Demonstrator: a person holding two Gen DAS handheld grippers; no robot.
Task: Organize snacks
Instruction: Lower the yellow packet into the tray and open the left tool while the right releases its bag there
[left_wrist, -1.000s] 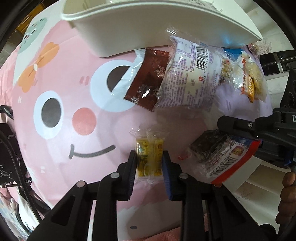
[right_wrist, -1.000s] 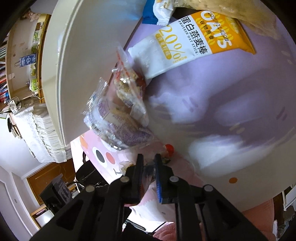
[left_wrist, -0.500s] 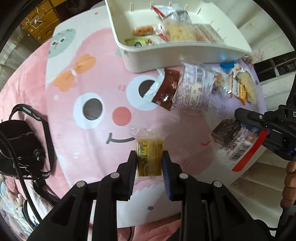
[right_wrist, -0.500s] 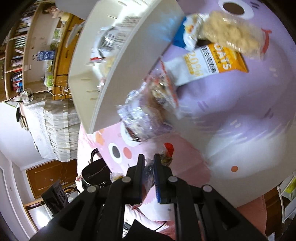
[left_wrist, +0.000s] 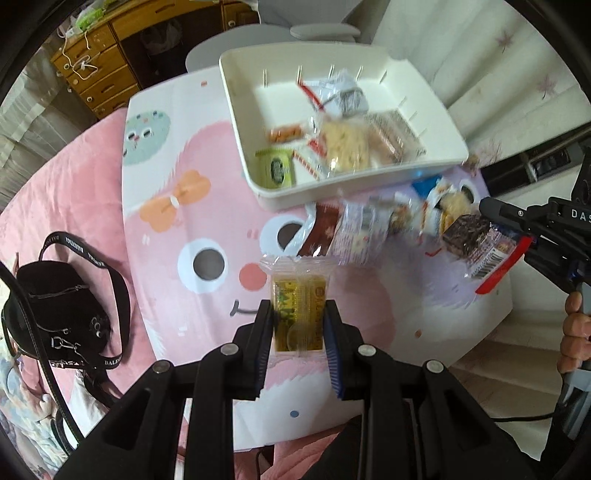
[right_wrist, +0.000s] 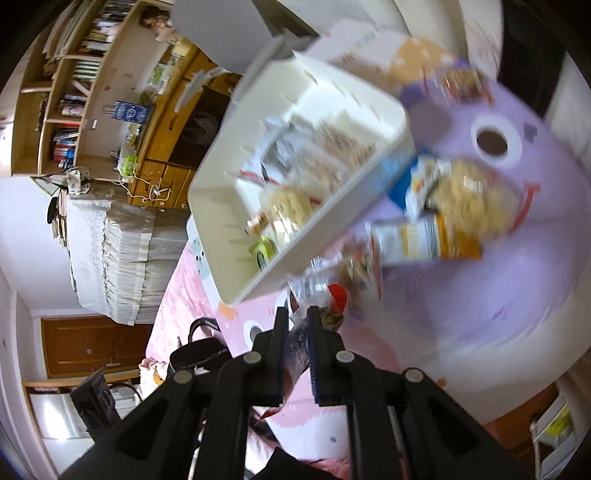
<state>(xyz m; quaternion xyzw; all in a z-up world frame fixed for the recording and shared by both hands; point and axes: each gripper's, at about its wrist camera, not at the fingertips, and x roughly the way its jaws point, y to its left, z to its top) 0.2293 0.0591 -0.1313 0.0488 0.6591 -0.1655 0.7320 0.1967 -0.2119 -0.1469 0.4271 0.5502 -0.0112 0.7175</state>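
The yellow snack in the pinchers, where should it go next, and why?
Probably forward, over the white bin. The left gripper is shut on the yellow snack, held above the mat, and the bin already holds other snacks. The right gripper also grips a dark snack.

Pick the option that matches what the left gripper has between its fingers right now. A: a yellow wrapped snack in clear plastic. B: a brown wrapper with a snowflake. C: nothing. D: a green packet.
A: the left gripper is closed on the yellow wrapped snack, held up above the pink mat.
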